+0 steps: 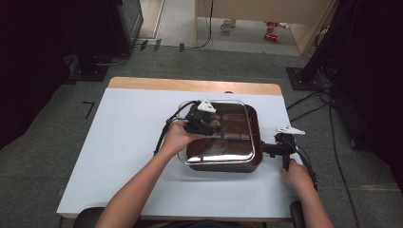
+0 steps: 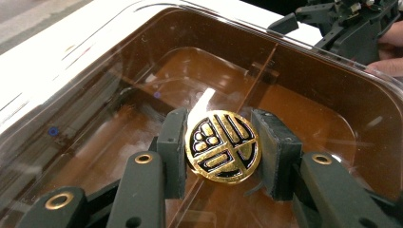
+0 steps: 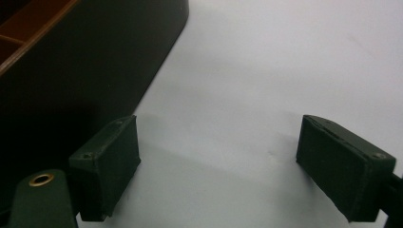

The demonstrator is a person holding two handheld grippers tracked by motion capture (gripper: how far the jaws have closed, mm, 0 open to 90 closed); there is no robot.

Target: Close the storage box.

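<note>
A dark brown rectangular box (image 1: 257, 142) with a clear lid (image 1: 223, 147) sits on the white table, right of centre. At the lid's middle is a round gold-and-black knob (image 2: 222, 147). My left gripper (image 1: 215, 124) rests on the lid, and its pads (image 2: 173, 142) press both sides of the knob. The lid (image 2: 95, 90) shows a brown, partitioned inside. My right gripper (image 1: 272, 149) stands open just off the box's right side, low over the table. In the right gripper view, the gripper (image 3: 218, 161) holds nothing and the box's dark outer wall (image 3: 71, 71) is beside the left jaw.
The white table cover (image 1: 133, 142) has wide free room left of the box and toward the front. A wooden strip (image 1: 190, 85) runs along the far edge. Cables (image 1: 332, 123) lie on the floor at the right, and dark stands (image 1: 85, 66) sit beyond the far corners.
</note>
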